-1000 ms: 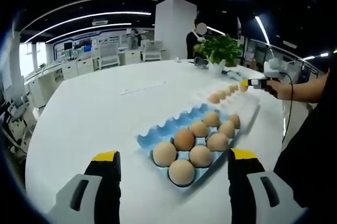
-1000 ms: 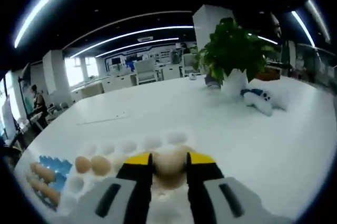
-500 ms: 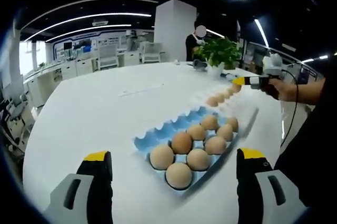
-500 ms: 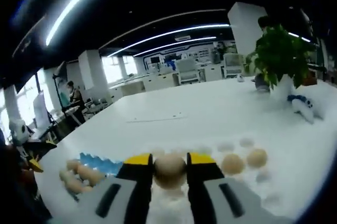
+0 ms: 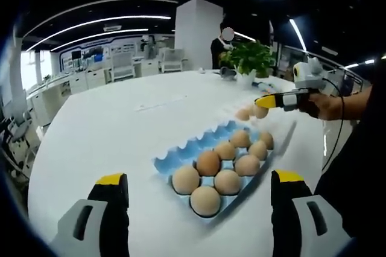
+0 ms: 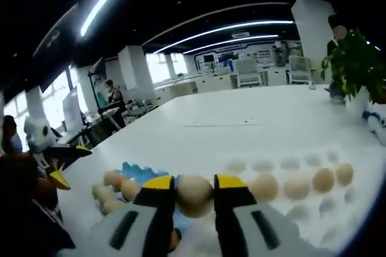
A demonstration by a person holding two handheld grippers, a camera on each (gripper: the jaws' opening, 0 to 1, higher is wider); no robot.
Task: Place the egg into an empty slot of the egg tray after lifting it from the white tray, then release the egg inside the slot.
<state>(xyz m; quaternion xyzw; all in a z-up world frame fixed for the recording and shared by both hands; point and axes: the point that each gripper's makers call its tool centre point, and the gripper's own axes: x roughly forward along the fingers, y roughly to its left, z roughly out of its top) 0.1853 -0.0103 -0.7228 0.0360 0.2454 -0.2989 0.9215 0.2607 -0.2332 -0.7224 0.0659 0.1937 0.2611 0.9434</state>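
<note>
The egg (image 6: 194, 194) is sitting pinched between the yellow-tipped jaws of the right gripper (image 6: 194, 192), held in the air above the white tray (image 6: 313, 206) near the blue egg tray (image 5: 199, 154). The left gripper (image 5: 199, 187) is hovering over the white table (image 5: 102, 130) before the blue tray, jaws spread wide, grasping nothing.

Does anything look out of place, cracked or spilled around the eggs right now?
Nothing stands out. The eggs sit whole in the blue tray, others rest in the white tray, and the right gripper holds one egg cleanly. No spill on the table.
</note>
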